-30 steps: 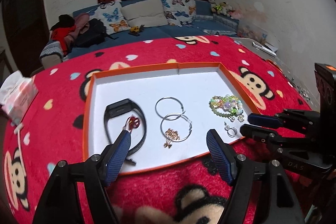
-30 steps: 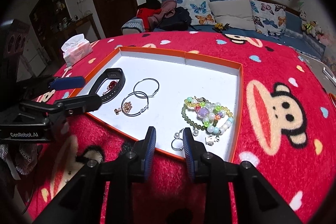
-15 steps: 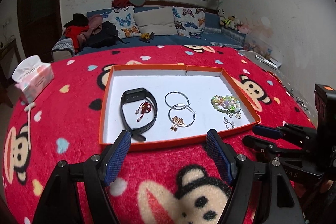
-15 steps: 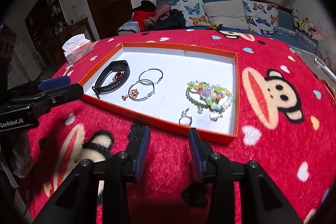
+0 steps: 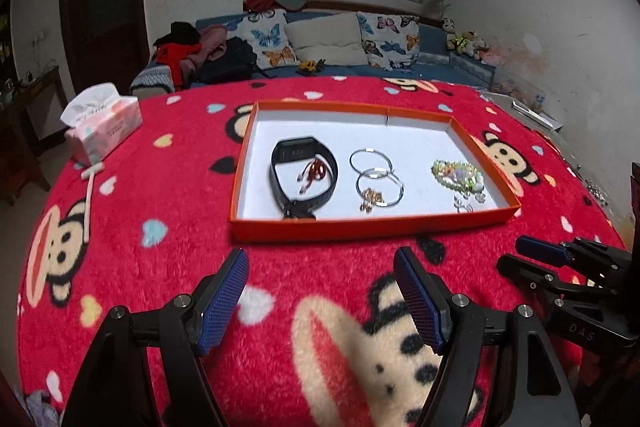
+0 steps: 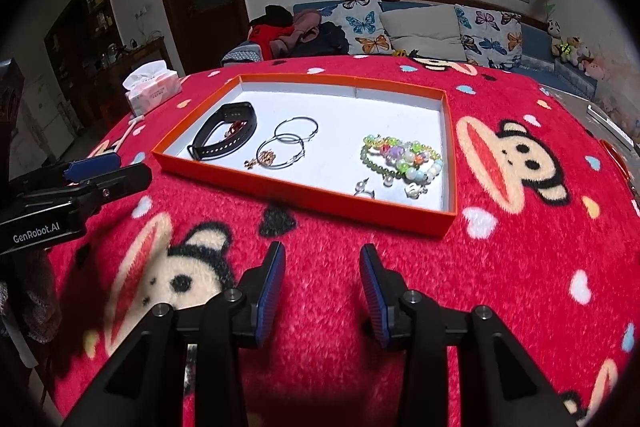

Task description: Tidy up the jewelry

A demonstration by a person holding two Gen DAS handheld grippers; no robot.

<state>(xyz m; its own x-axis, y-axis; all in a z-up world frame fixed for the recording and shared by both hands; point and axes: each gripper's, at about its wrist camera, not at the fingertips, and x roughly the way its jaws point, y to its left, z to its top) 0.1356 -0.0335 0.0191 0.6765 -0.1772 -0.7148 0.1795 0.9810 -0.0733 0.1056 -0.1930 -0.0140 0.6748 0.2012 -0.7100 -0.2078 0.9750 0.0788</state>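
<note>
Resting on the red blanket point(image 5: 168, 267), the orange tray point(image 5: 372, 227) holds all the jewelry on its white floor. Contents, from left to right in the left wrist view:

1. Black band point(image 5: 304, 177), lying flat as a loop, with a red charm point(image 5: 314, 173) inside the loop.
2. Two hoops point(image 5: 376, 175), overlapping each other, with a small gold pendant point(image 5: 370, 199) at the nearer hoop's edge.
3. Bead bracelets point(image 5: 458, 175), piled together near the tray's right wall.
4. Small silver pieces point(image 6: 366, 189) just in front of the beads, near the front wall; their type cannot be told.

Left gripper point(image 5: 322, 301): fingers spread wide, nothing between them, positioned over the blanket in front of the tray and apart from it.

Right gripper point(image 6: 322, 287): fingers apart with a narrower gap, nothing between them, also over the blanket in front of the tray.

Each gripper appears at the edge of the other's view.

A tissue box point(image 5: 102, 123) stands on the blanket, well left of the tray. A sofa point(image 5: 360, 51) with cushions runs along the far wall.
</note>
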